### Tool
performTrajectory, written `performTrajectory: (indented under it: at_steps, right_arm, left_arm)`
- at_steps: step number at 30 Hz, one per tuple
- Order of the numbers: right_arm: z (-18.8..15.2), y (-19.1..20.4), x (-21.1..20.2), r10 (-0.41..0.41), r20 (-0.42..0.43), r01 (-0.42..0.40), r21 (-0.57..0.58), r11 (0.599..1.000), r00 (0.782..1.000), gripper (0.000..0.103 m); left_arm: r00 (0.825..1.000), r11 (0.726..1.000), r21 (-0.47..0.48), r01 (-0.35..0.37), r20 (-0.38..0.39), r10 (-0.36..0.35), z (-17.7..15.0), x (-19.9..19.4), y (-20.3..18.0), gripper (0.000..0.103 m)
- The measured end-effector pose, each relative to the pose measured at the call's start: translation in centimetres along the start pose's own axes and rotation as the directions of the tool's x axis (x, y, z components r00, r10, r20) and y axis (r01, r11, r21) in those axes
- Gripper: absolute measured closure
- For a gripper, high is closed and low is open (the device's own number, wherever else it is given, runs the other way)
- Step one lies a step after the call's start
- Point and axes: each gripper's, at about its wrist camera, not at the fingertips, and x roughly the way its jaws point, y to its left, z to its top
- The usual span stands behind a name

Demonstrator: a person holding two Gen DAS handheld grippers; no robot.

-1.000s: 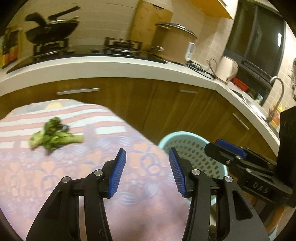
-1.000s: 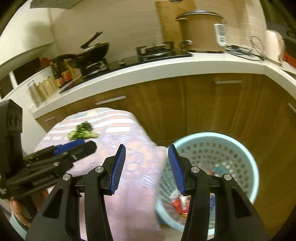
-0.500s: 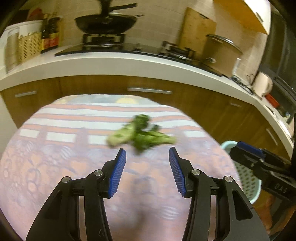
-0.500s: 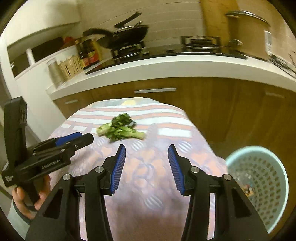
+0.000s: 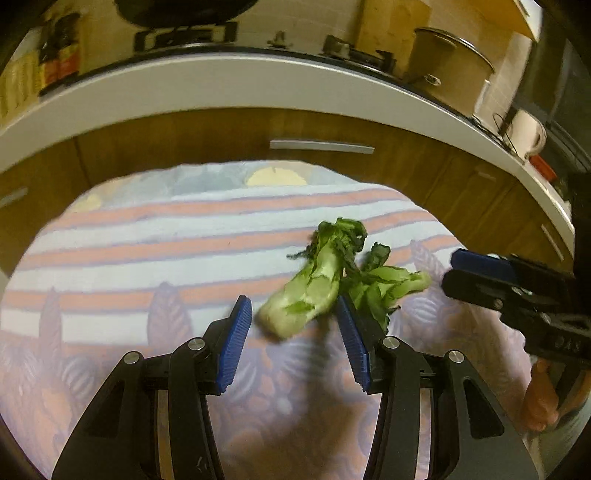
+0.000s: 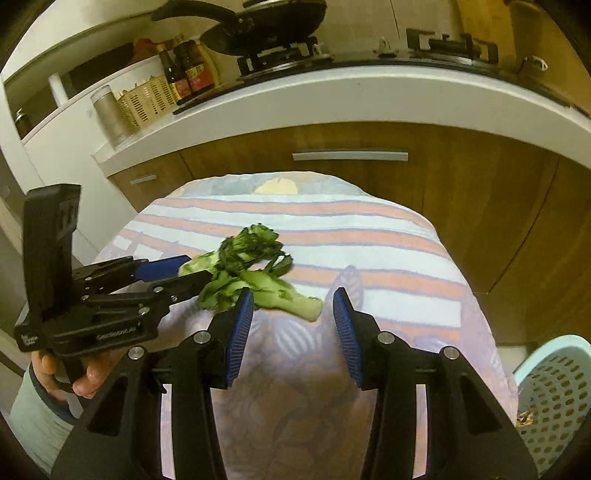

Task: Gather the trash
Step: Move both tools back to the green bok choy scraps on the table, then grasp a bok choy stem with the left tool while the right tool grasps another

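Observation:
Two wilted leafy green stalks lie crossed on the cloth-covered table point(image 5: 147, 258). My left gripper point(image 5: 291, 301) is open, its blue pads on either side of the pale thick stalk point(image 5: 310, 295) with a gap at the left pad. The second stalk point(image 5: 391, 284) points right toward my right gripper point(image 5: 452, 273). In the right wrist view my right gripper point(image 6: 291, 299) is closing, and that stalk's cut end point(image 6: 303, 304) lies between the pads untouched. My left gripper point(image 6: 195, 271) comes in from the left around the other stalk's base point(image 6: 192, 264).
A light blue perforated basket point(image 6: 554, 387) with scraps inside stands on the floor right of the table. Wooden cabinets point(image 6: 480, 206) and a white counter point(image 6: 332, 99) rise just behind the table. On the counter are a wok point(image 6: 266, 22), sauce bottles point(image 6: 188, 70) and a pot point(image 5: 450, 62).
Both grippers swung left from above the basket to the table and sank toward the greens. The greens now lie between the fingers of each. The basket has left the left wrist view.

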Motion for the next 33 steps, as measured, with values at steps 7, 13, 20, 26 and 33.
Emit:
performTrajectory:
  at_steps: [7,13,20,26,33]
  right_arm:
    - [-0.1,-0.2,1.8,0.037,-0.051,-0.036,0.017,0.999,0.998,0.062]
    - [-1.2,1.0,1.1,0.079,-0.075,-0.079,0.005,0.997,0.994,0.068]
    - [-3.5,4.7,-0.4,0.141,-0.121,-0.151,-0.075,0.986,0.983,0.068]
    - [-3.1,5.6,-1.4,0.101,-0.07,-0.11,-0.133,0.985,0.992,0.068]
    - [-3.0,5.4,1.0,0.099,-0.121,-0.119,-0.166,0.979,0.988,0.068]
  left_arm:
    - [1.0,0.999,0.039,-0.019,-0.002,0.019,0.0,0.3,-0.6,0.064]
    - [0.998,0.998,-0.024,-0.06,-0.005,0.06,-1.0,-1.1,-0.2,0.065]
    - [0.986,0.976,-0.149,-0.161,0.028,0.167,-2.9,-4.0,1.0,0.065]
    - [0.983,0.948,-0.276,-0.157,0.051,0.177,-4.4,-5.4,3.4,0.065]
    - [0.984,0.946,-0.291,-0.141,0.062,0.166,-4.8,-5.7,3.8,0.065]
